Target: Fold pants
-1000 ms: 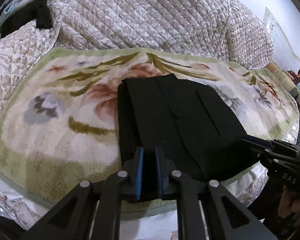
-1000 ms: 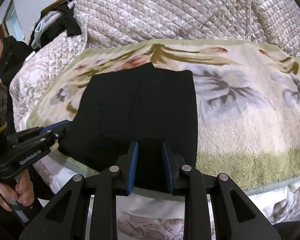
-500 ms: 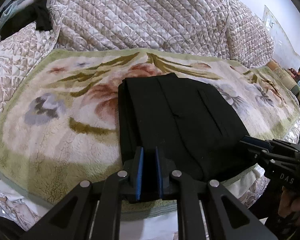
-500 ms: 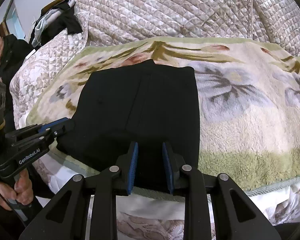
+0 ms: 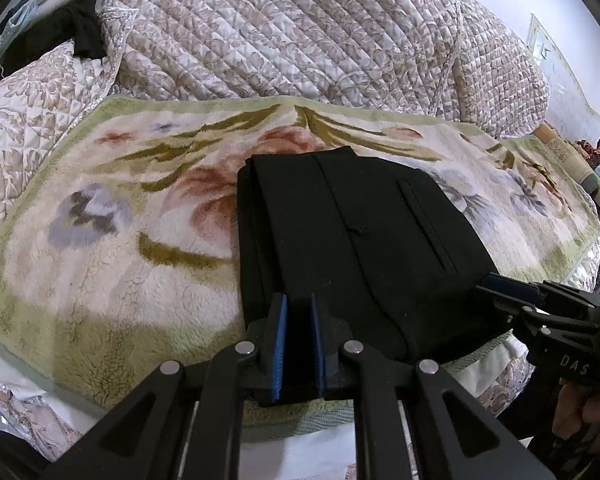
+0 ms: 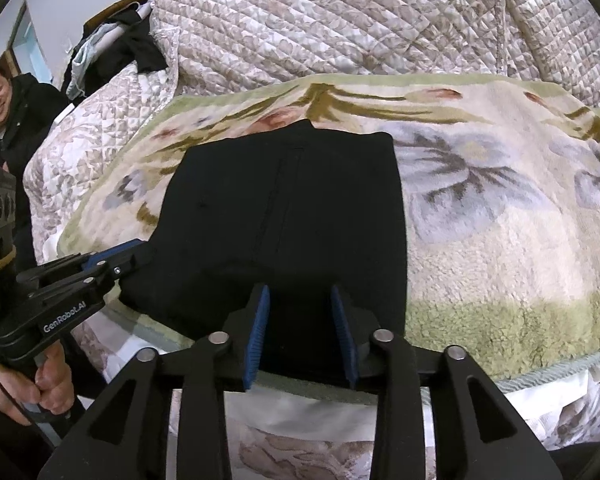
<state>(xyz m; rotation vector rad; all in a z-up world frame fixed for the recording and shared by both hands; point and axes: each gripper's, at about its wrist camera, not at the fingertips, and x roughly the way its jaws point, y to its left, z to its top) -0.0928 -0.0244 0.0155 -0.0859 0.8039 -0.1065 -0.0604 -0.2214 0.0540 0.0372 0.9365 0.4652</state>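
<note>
The black pants lie folded into a compact rectangle on a floral fleece blanket; they also show in the right wrist view. My left gripper is at the near left corner of the pants, its blue pads close together on the black fabric edge. My right gripper is at the near right corner, its pads set wider apart with black fabric between them. Each gripper also shows in the other view, the right one and the left one, at the pants' near edge.
A quilted bedspread is heaped behind the blanket. Dark clothes hang at the back left. A person in a dark jacket sits at the far left. The bed's front edge runs just under the grippers.
The right gripper's pads have spread a little wider. The left gripper and the pants have barely moved.
</note>
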